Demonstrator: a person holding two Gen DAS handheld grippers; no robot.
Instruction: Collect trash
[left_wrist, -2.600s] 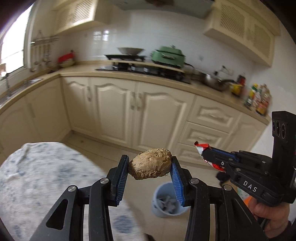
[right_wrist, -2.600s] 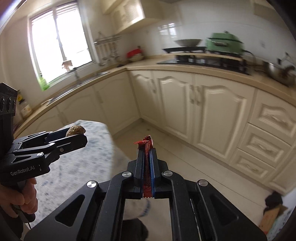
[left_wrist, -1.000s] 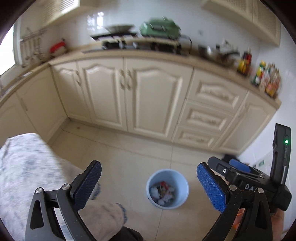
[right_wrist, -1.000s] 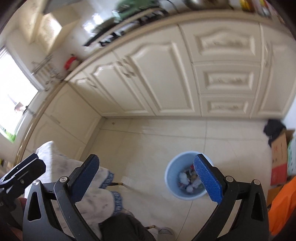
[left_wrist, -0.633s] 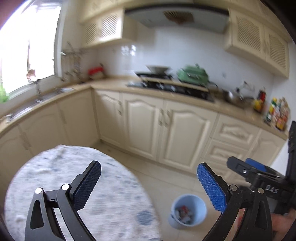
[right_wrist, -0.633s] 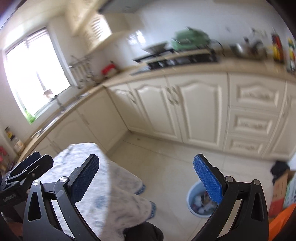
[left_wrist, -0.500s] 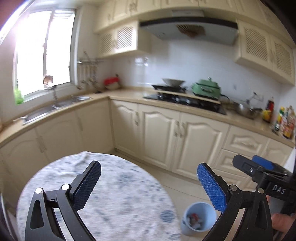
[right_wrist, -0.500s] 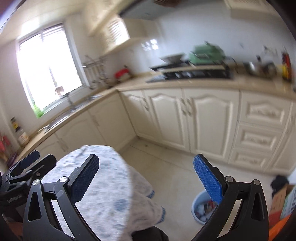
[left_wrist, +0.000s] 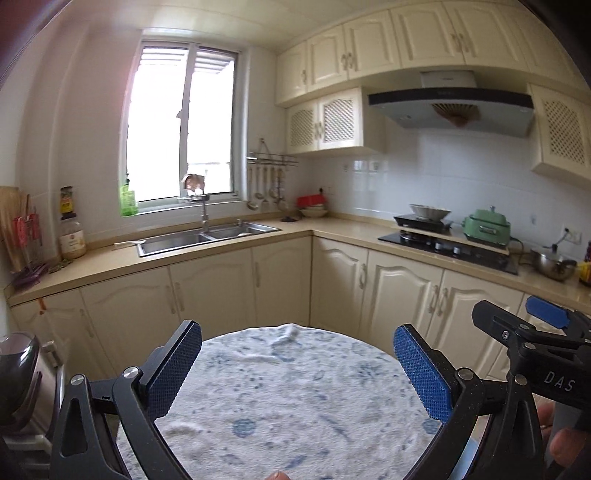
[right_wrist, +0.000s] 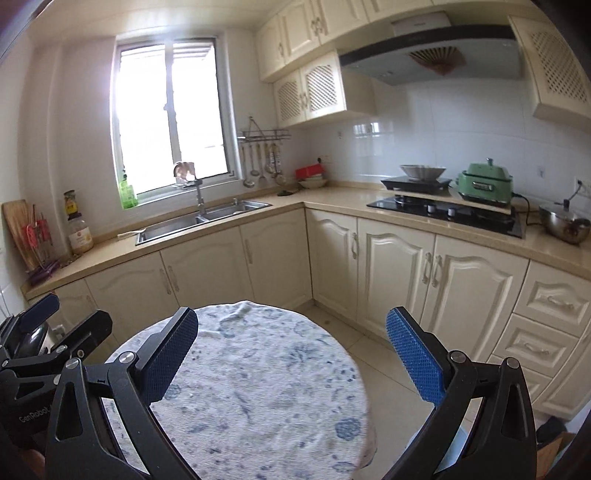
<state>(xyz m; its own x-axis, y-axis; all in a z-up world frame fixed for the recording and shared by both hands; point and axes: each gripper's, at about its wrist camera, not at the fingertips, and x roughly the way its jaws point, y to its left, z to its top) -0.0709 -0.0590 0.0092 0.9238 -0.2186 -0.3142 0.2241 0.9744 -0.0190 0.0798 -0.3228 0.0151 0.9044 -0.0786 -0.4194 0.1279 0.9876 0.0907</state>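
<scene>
Two handheld grippers hover side by side above a round table covered in a white cloth with a faded blue flower print, both pointing across a cream-coloured kitchen. They seem held level and forward so the cameras can scan the cloth for anything left to throw away.

The left gripper has its two black fingers with blue textured pads spread wide apart, released and holding nothing; the pads touch nothing. The right gripper matches it: fingers splayed wide, released, gripping nothing.

No trash shows on the visible cloth in either view, and no bin can be made out clearly; a pale blue sliver at the lower right of the table could be one, but that is uncertain. Judging by this, the table's share of the task looks finished or close to it.

Behind the table, a beige counter wraps the corner, carrying a steel double sink under a bright window, a black gas hob, and a mint-green lidded electric pot.
</scene>
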